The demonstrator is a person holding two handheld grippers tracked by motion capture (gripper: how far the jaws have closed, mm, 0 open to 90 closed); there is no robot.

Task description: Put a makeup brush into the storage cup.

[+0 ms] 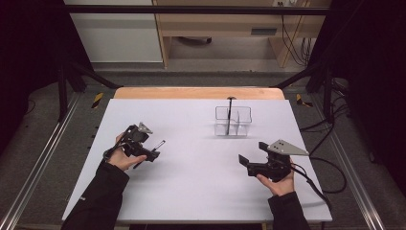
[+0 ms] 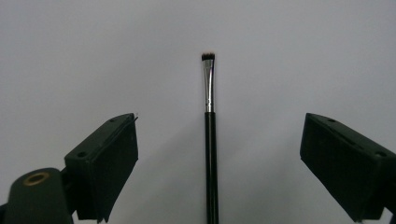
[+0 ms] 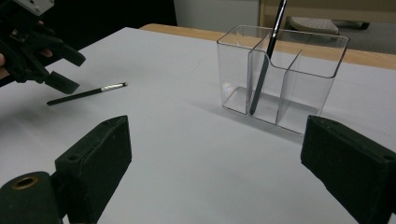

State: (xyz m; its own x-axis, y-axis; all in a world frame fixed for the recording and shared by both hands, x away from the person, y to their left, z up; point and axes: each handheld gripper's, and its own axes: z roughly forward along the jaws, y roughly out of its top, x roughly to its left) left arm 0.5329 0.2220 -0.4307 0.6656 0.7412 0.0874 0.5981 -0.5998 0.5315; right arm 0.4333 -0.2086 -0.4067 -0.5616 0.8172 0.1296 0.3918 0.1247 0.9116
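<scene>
Brushes are the business here, and we read the layout as a sorting job: one brush (image 3: pixel 267 56) already stands tilted in the clear organizer (image 3: pixel 285 74) toward the far side of the bench (image 1: pixel 191 191), its handle leaning against a divider with the foot in the middle compartment, as far as we can tell through the clear walls. The other, a small makeup brush (image 2: pixel 211 140), lies flat on the white surface near the left side. We judge it lies loose because it has yet to be picked up and carried across to the organizer. We hold the left gripper (image 1: pixel 152 149) low over it, lined up along its length, so that in the left gripper view the handle runs straight up the middle between the jaws with the bristle end pointing away. Those jaws stand wide apart, touching nothing; the brush has clear bench on both sides. The right gripper (image 1: pixel 244 162) waits well apart on the right, aimed toward the organizer, its jaws likewise spread wide and empty, perhaps ready to steady the organizer.
</scene>
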